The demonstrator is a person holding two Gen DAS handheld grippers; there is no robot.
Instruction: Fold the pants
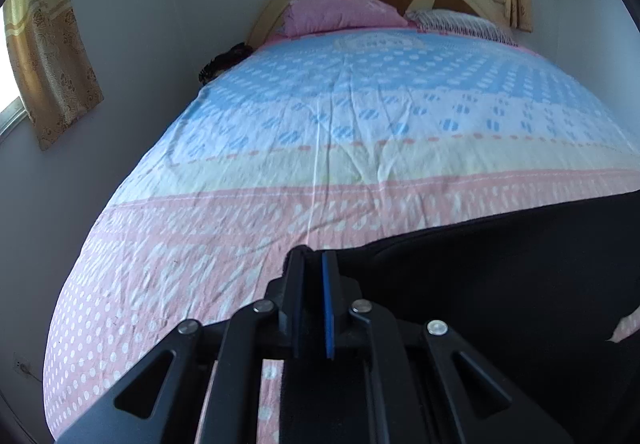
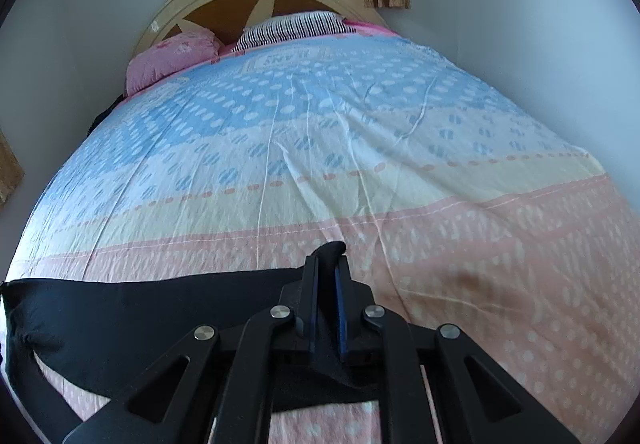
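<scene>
While both pairs of jaws are closed tight on a pinch of black cloth, the pants [image 2: 132,324] hang stretched between them across the near end of the bed [image 2: 320,147], filling the lower left of the right wrist view and the lower right of the left one. The left gripper [image 1: 316,264] bites one edge of the cloth, and the right gripper [image 2: 328,264] has a small tuft poking up past its tips. Soft, light and limp is how this cloth looks to handle: it sags wherever nothing holds it and would slump into wrinkles if slackened. I judge the outer edges are the right places to hold, kept taut and level, since a thin pinch could slip out.
</scene>
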